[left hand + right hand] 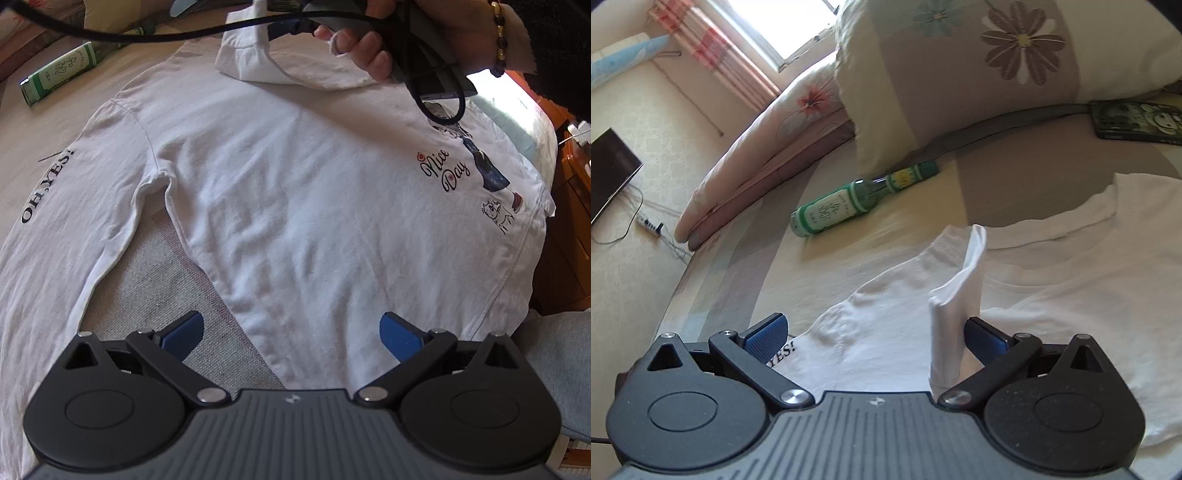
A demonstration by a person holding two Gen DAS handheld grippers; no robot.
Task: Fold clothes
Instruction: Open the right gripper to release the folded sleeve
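Observation:
A white long-sleeve shirt (295,184) lies flat on the bed, with "Nice Day" and a drawn figure printed on its front. One sleeve (55,229), printed "OH, YES!", stretches out at the left. My left gripper (291,336) hovers open over the shirt's side seam and holds nothing. A hand (362,40) holds my right gripper (288,27) at the top, with the other sleeve's cuff (251,55) lifted over the chest. In the right wrist view my right gripper (875,339) is open, and the cuff (960,295) stands against its right finger (986,339).
A green bottle (842,206) lies on the bed beyond the collar, also seen as the bottle (62,70). A flowered pillow (960,74) and a folded quilt (768,147) sit behind it. A dark flat object (1137,120) is at the far right. A wooden nightstand (569,184) borders the bed.

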